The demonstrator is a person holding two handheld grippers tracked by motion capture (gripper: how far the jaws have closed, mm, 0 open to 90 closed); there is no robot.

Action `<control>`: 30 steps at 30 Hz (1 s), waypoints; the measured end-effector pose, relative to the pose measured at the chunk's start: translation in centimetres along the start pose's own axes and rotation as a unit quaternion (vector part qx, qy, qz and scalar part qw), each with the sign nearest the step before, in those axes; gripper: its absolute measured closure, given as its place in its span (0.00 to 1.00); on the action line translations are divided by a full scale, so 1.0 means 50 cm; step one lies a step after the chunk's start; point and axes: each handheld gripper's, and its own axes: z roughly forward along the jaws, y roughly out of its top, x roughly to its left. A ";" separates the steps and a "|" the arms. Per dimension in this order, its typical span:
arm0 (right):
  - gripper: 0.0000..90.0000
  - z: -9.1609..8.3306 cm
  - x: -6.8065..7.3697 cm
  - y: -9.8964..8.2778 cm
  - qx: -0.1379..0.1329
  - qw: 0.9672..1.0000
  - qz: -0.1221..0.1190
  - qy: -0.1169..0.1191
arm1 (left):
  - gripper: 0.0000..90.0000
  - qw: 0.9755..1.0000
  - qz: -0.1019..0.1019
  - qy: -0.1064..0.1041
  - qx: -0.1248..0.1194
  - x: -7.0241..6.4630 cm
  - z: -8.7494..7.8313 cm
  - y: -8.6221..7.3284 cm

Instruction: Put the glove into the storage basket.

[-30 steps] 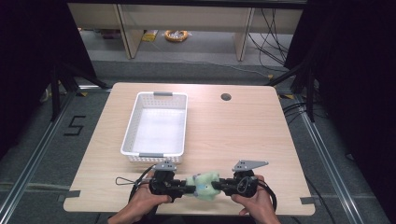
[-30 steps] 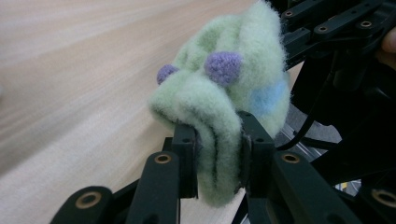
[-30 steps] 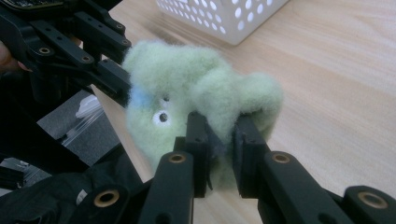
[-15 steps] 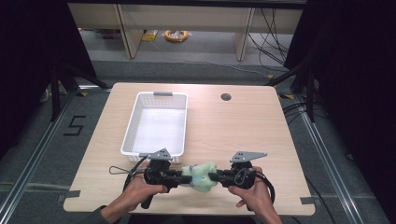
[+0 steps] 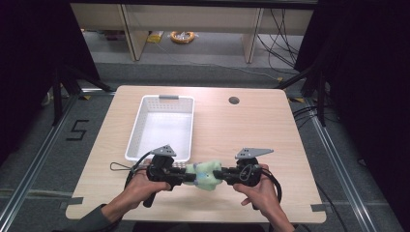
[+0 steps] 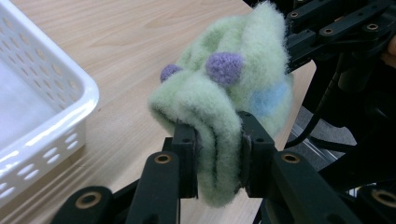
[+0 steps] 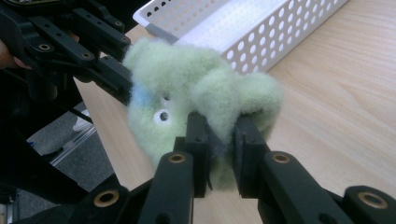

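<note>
Up close: one fuzzy pale-green knitted toy (image 6: 224,102) — two purple yarn nubs, blue patch — held above pale wooden table (image 5: 251,130) near its front edge. Left gripper (image 6: 217,158) and right gripper (image 7: 219,156) each pinch one end. One white perforated plastic basket (image 5: 164,123) just beside.

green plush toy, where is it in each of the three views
High view: the green plush toy sits low centre, between the left gripper and right gripper.
Left gripper view: centre, pinched at its near edge between the jaws.
Right gripper view: centre left, clamped between the jaws.
Shared landmark: the white basket beside it.
</note>
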 end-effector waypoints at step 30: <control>0.88 0.073 0.016 0.166 0.011 1.000 -0.018 0.001 | 0.79 0.999 -0.017 0.043 0.006 0.086 -0.103 0.087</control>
